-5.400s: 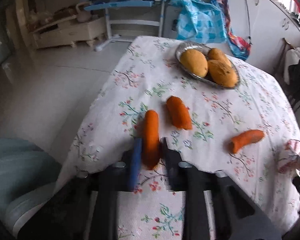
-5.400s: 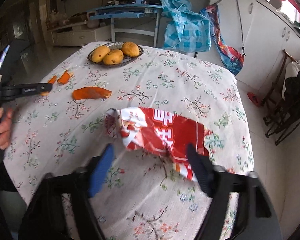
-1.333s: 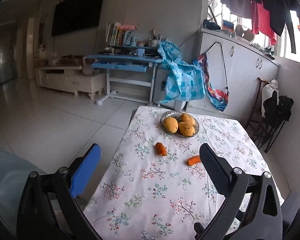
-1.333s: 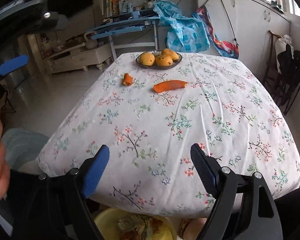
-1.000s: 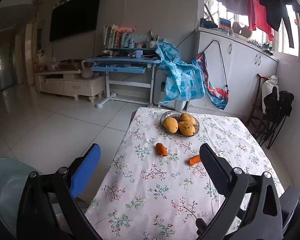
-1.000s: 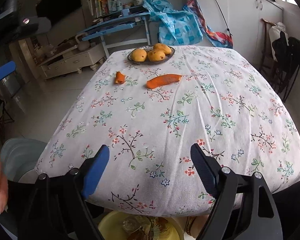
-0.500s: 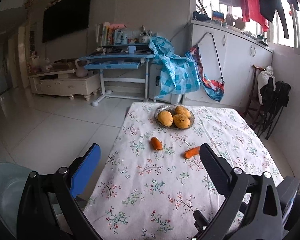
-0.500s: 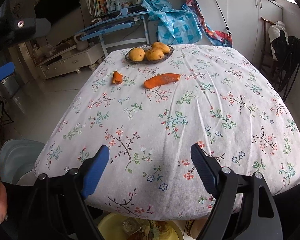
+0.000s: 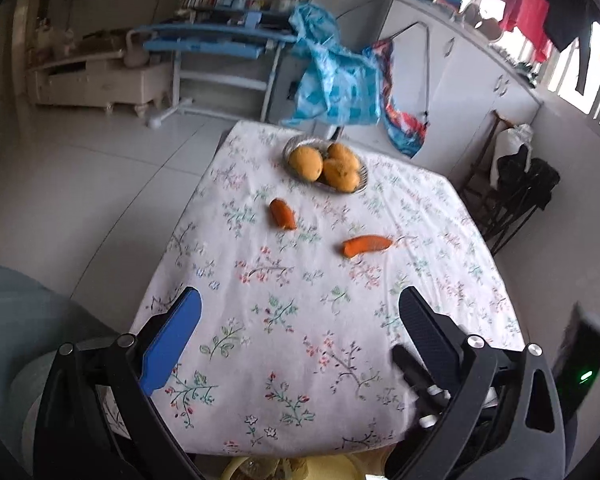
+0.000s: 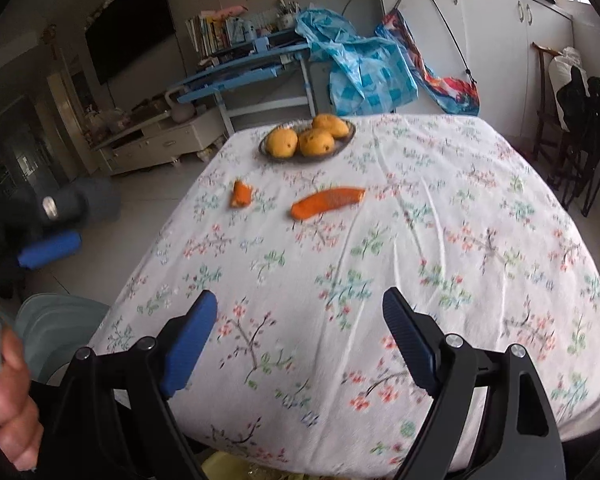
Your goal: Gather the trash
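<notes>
No brand or writing is showing clearly anywhere; the book spines [image 10: 216, 36] at 11 o'clock are standing too blurred to read. The left gripper [image 9: 300, 308] and right gripper [image 10: 300, 308] are both hanging with jaws wide apart and empty above the floral tablecloth [image 10: 440, 240], while two orange peels [image 10: 328, 202] [image 10: 241, 194] are lying at 12 o'clock before the mango plate [image 10: 350, 136]. A yellow bin [image 9: 300, 470] is peeking out, mostly hidden, at 6 o'clock under the table edge.

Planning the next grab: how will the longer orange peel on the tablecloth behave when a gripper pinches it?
The longer orange peel looks thin and curled, so it will probably flex rather than stay stiff. It seems light, likely lifting easily. Lying low on the soft tablecloth, it may slide or let the fingers snag cloth.
</notes>
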A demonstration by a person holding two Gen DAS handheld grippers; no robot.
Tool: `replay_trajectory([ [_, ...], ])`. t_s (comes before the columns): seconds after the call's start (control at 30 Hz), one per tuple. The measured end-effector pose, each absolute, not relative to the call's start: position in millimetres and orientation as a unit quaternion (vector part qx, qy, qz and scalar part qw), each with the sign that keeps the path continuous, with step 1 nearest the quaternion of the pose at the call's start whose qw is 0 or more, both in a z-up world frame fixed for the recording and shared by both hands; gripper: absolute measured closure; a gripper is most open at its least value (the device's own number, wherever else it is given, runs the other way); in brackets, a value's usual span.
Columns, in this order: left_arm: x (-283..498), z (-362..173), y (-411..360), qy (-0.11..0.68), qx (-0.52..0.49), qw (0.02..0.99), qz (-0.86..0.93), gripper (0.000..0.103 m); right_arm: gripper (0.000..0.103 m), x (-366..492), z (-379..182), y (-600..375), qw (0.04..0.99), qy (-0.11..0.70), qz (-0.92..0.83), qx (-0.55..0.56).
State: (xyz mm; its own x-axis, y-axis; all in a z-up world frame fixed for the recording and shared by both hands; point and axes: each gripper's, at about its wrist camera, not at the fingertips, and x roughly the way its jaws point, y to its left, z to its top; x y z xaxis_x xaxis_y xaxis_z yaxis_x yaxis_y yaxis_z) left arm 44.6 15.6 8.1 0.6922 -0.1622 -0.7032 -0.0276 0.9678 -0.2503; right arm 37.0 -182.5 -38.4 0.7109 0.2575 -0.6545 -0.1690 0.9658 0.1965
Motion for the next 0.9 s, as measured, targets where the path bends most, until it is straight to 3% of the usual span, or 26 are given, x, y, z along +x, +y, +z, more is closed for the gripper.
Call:
replay_trajectory([
  [0.9,61.0,-5.3,5.2,0.408,-0.07,0.91,0.014,0.007,0.022,62.6,-42.5,-209.9,0.917,0.353,0.16,0.089],
])
